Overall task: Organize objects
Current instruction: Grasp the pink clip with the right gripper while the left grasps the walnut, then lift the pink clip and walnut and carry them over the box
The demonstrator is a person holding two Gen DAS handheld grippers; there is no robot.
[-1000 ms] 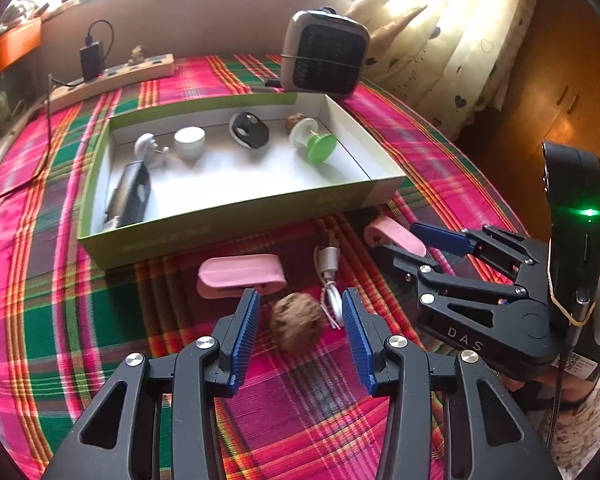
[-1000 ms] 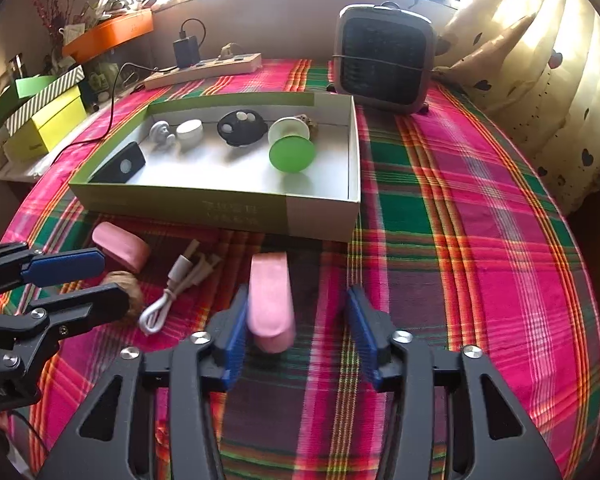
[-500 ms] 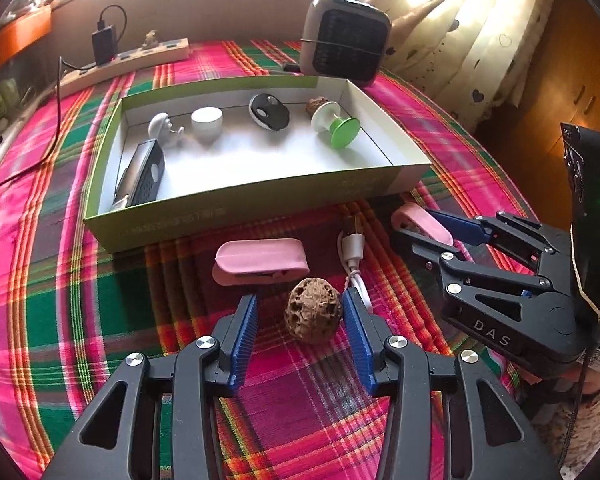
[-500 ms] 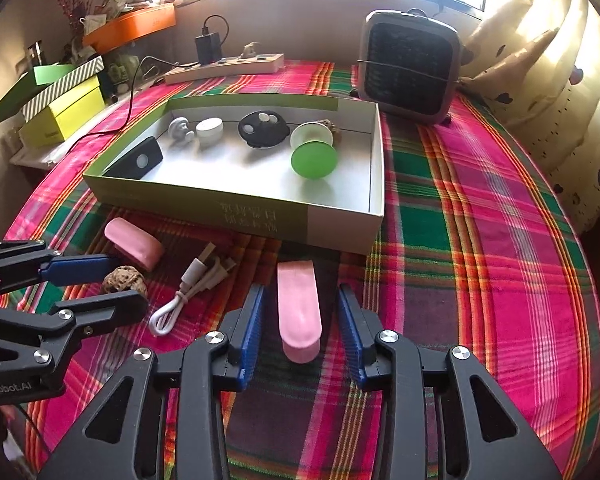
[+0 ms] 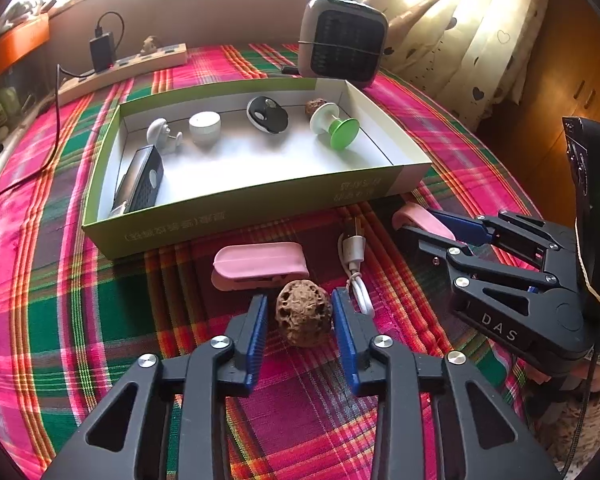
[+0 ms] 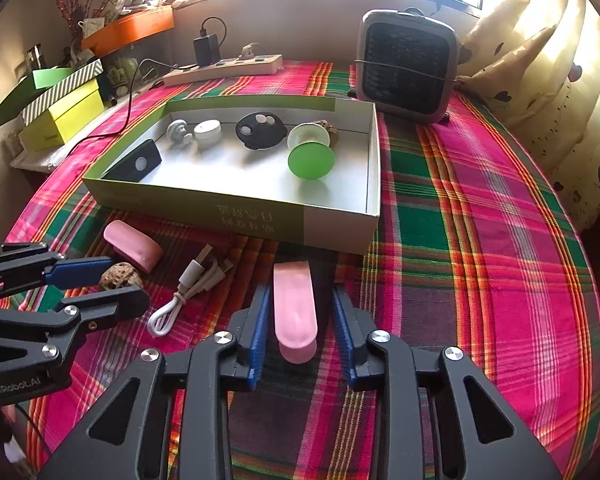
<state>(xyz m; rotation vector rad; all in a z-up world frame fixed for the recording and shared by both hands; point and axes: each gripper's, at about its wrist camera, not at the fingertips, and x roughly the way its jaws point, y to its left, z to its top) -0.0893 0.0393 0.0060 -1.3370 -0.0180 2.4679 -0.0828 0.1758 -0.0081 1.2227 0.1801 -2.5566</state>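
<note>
Left wrist view: two pink cases (image 5: 260, 264), one walnut (image 5: 303, 314) between the narrowed, closing left claw (image 5: 300, 330).

Domestic room; plaid tablecloth (image 6: 480, 208) on table below a window; heart-print curtains (image 6: 548, 80); small heater (image 6: 408, 68); power strip (image 6: 224, 69); cluttered shelf boxes (image 6: 64, 108).

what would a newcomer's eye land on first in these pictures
Likely the two black grippers in the foreground: the left gripper straddles a brown walnut, the right gripper a pink case, both having just been closing, with slim gaps still showing. Behind them on the bright plaid cloth sits a green box of small items.
</note>
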